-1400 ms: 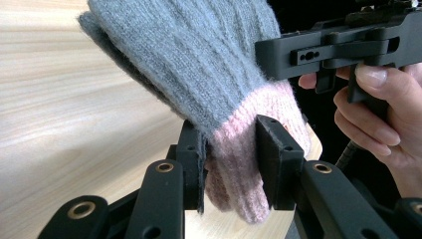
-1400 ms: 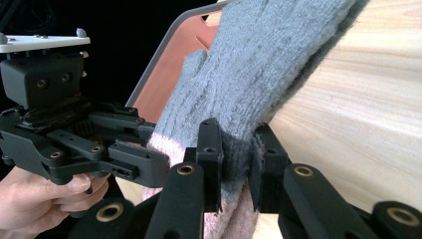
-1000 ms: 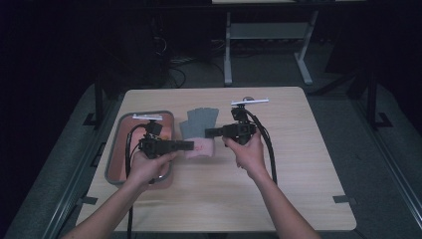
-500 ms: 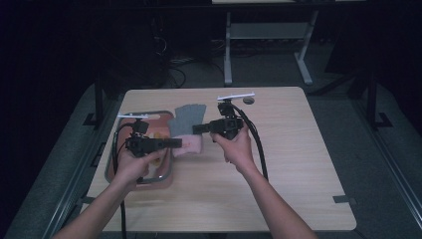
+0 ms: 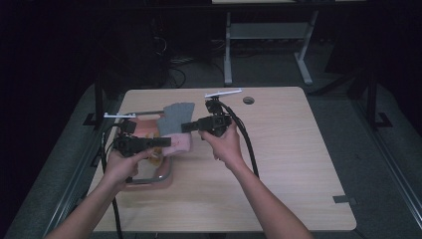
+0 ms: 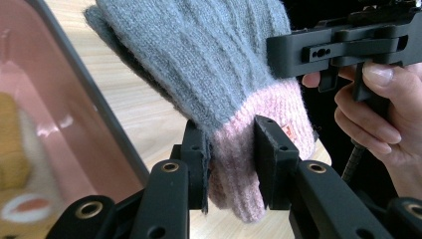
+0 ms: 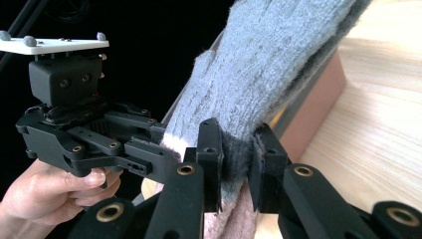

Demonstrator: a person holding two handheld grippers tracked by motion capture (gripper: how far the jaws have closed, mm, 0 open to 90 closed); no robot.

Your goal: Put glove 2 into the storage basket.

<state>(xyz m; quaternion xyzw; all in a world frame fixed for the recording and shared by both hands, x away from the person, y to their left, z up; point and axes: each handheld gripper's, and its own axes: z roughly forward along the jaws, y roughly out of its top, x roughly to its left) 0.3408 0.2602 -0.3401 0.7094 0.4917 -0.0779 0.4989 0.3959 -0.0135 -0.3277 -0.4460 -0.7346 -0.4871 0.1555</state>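
One knitted glove (image 5: 175,130), grey with a pink cuff. Two grippers hold it: the left gripper (image 5: 161,142) and the right gripper (image 5: 188,127), each with two black fingers (image 6: 271,159), each in one hand, so two hands (image 5: 226,144). One pink tray (image 5: 149,175) with a grey rim sits on one wooden counter (image 5: 288,164). Inside the tray, the left gripper view shows two items, too blurred to name.

Colours: grey/pink knit, black grippers, pink tray.
Glove (image 6: 219,74) is grey ribbed knit with a pale pink cuff. Left gripper (image 6: 231,154) and right gripper (image 7: 236,159) are black with brass-coloured pivot rings; white top plate (image 7: 52,44). Tray (image 5: 149,177) has a pink inside and grey rim. Table (image 5: 298,149) is light wood grain.
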